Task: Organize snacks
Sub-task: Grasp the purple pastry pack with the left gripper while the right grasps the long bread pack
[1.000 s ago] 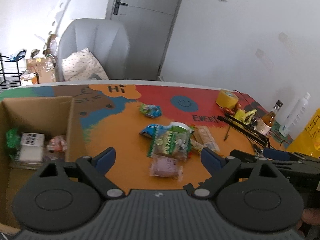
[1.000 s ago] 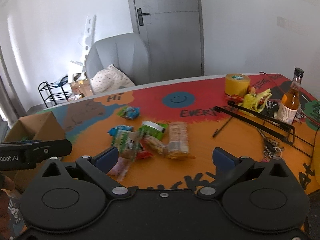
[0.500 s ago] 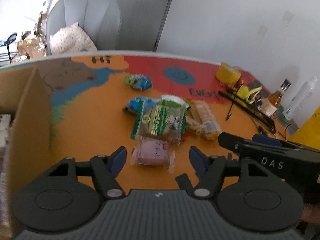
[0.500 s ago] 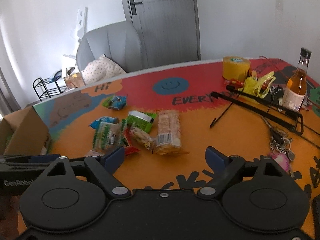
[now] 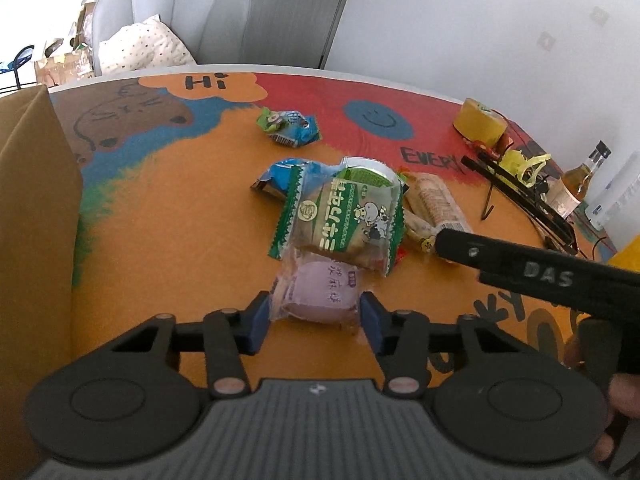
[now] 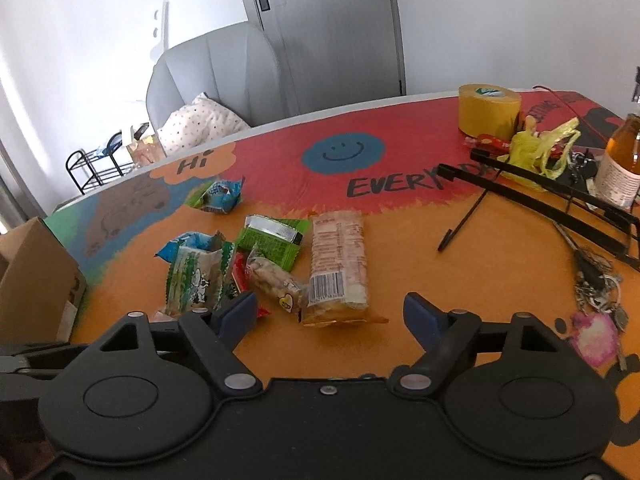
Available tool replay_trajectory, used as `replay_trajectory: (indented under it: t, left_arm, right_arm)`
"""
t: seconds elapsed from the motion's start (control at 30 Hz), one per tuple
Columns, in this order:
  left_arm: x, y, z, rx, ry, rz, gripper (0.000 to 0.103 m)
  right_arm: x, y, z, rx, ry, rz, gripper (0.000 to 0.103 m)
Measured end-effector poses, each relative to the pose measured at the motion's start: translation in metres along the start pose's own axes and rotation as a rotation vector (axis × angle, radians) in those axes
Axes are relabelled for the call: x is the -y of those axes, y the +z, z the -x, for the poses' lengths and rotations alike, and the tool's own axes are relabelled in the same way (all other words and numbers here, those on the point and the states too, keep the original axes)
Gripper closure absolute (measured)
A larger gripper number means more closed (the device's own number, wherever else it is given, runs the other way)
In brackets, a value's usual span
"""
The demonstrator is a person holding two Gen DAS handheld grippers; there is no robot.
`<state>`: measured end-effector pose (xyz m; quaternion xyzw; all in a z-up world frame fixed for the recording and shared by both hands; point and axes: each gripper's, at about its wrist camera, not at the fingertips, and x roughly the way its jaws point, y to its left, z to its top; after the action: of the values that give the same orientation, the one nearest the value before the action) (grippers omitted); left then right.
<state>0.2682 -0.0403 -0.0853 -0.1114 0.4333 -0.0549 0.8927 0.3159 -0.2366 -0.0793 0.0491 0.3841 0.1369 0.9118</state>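
Left tongs [image 5: 314, 316] flank one purple bun pack [image 5: 318, 294] on the table [image 5: 168, 240], pads touching its wrapper; a firm grip cannot be told. Right tongs [image 6: 330, 312] gape wide, empty, above the table's near edge. Seven snack packs in all: six clustered mid-table, one blue pack [image 6: 218, 196] apart. One cardboard box [image 5: 32, 208] stands at left.
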Motion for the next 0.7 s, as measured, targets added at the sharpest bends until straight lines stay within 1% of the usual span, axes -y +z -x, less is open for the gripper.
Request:
replay_trajectory:
  t: [0.03, 0.07, 0.1, 0.17, 0.23, 0.4, 0.7]
  left_arm:
    - [-0.001, 0.000, 0.000, -0.002, -0.004, 0.004, 0.063]
    - [-0.001, 0.001, 0.000, 0.001, -0.004, 0.006, 0.064]
    - [-0.001, 0.000, 0.001, 0.005, 0.001, 0.006, 0.064]
    - [-0.002, 0.000, 0.002, 0.012, 0.004, 0.010, 0.065]
    - [-0.003, -0.001, 0.003, 0.015, 0.002, 0.012, 0.066]
    - [-0.002, -0.003, 0.007, 0.013, -0.005, 0.013, 0.066]
    - [0.004, -0.013, 0.013, -0.007, -0.023, -0.003, 0.066]
  right_arm:
    - [-0.001, 0.000, -0.003, -0.001, -0.001, 0.006, 0.029]
    - [-0.002, 0.000, -0.006, -0.004, -0.002, 0.006, 0.034]
    - [-0.002, 0.000, -0.008, -0.006, -0.005, 0.001, 0.037]
    - [0.000, 0.000, -0.012, -0.009, -0.013, -0.005, 0.052]
    - [0.004, -0.001, -0.015, -0.018, 0.000, -0.019, 0.063]
    - [0.009, -0.008, -0.006, -0.009, 0.005, -0.022, 0.065]
    - [0.022, -0.029, 0.025, -0.052, 0.008, -0.069, 0.065]
